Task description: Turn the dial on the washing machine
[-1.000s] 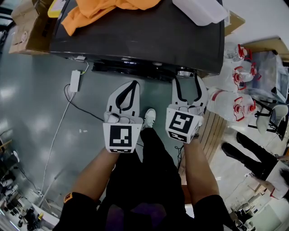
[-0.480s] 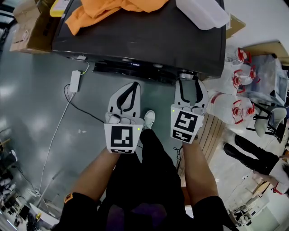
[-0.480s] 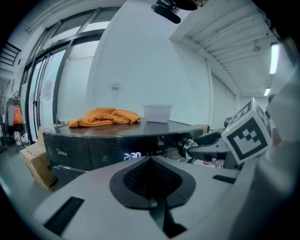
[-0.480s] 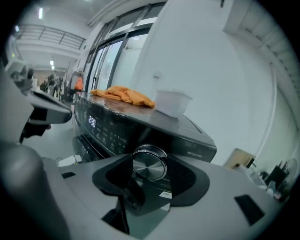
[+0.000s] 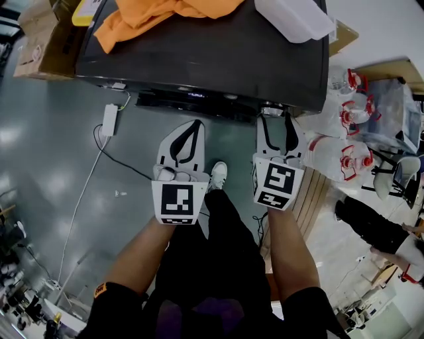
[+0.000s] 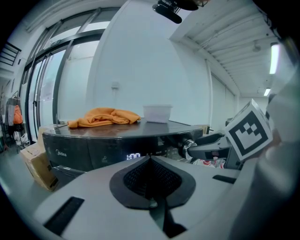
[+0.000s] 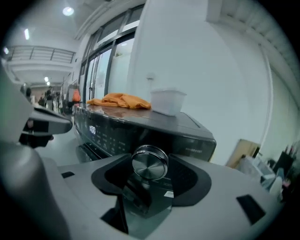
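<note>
Nearest the head camera, the person's black-clad legs (image 5: 218, 265) and bare forearms fill the lower frame, and one white shoe (image 5: 219, 173) stands on the grey floor (image 5: 53, 152) between the two tools. Just ahead, the left gripper (image 5: 192, 126) hangs short of the machine's front. Its jaws are closed together on nothing, the dark pads meeting in a single line in the left gripper view. Beside it, the right gripper (image 5: 275, 122), with its marker cube (image 5: 278, 185) tilted, reaches the panel. Its jaws stand wide with the dial (image 7: 149, 162) between them, and the pads appear to lie against its rim on either side. They have just been opening a little. That round, brushed-metal dial sits at the right end of the dark control panel of the washing machine (image 5: 199, 59), and a lit display (image 6: 133, 156) glows farther left along the same panel. On the floor to the left, a white adapter (image 5: 109, 119) trails a cable away from the machine. Farther back, on the machine's flat dark top, an orange cloth (image 5: 152, 16) lies crumpled at the left and a pale plastic container (image 5: 295, 16) stands at the right. A cardboard box (image 5: 40, 40) sits beyond the machine's left corner, and clear jugs with red caps (image 5: 348, 119) stand off to its right.
</note>
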`<state>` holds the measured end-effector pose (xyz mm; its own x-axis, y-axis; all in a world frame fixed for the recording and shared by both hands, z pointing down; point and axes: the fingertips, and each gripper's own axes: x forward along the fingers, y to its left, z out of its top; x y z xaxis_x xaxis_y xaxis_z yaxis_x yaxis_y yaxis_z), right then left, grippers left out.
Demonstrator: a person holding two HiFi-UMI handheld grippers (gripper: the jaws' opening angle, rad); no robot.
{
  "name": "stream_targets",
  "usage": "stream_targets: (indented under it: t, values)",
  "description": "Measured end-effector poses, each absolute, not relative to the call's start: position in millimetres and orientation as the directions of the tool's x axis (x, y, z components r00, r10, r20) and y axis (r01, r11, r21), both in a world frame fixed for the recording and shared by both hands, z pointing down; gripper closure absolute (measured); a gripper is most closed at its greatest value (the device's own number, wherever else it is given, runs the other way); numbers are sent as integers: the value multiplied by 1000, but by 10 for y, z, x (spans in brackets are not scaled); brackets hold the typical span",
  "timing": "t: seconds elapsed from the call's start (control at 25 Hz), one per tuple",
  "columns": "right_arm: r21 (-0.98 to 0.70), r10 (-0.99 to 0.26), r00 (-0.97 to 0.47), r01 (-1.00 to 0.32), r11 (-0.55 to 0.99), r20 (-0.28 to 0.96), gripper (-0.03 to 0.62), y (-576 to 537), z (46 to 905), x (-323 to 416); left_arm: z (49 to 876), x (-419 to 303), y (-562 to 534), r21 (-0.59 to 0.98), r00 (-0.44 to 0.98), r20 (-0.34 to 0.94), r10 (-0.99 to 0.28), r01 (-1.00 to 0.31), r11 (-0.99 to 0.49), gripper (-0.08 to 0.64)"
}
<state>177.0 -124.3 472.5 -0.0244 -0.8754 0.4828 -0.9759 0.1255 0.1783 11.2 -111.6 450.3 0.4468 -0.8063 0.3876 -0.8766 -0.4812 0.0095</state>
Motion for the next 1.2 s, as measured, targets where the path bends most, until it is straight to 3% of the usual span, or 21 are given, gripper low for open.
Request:
stream_targets:
  t: [0.2, 0.4, 0.56, 0.84, 1.0, 1.2]
  values:
    - [493, -883, 35, -840, 228, 468, 318, -1258, 4712, 1612, 4496, 102, -1105, 6, 444, 387, -808, -878, -479, 548]
    - [572, -879, 80, -786, 234, 470, 321, -1278, 4759, 1620, 4514, 69, -1095, 5, 440, 391, -809, -879, -476, 548]
    - [481, -875, 68, -854, 198, 480, 334, -1278, 4752, 1661, 4518, 71, -1097, 5, 441, 392, -807, -879, -477, 548]
    - [35, -870, -50, -996, 77, 491, 333, -1272, 4764, 1799, 4509, 92, -1117, 8, 446, 389, -806, -877, -481, 548]
    - [20, -865, -65, -996, 86, 498, 331, -1271, 4767, 1805, 4492, 111, -1112, 8, 448, 388, -805, -875, -484, 548]
    - [126, -873, -53, -984, 129, 484, 328, -1230, 4686, 1757, 4438, 106, -1092, 4, 448, 382, -809, -876, -483, 548]
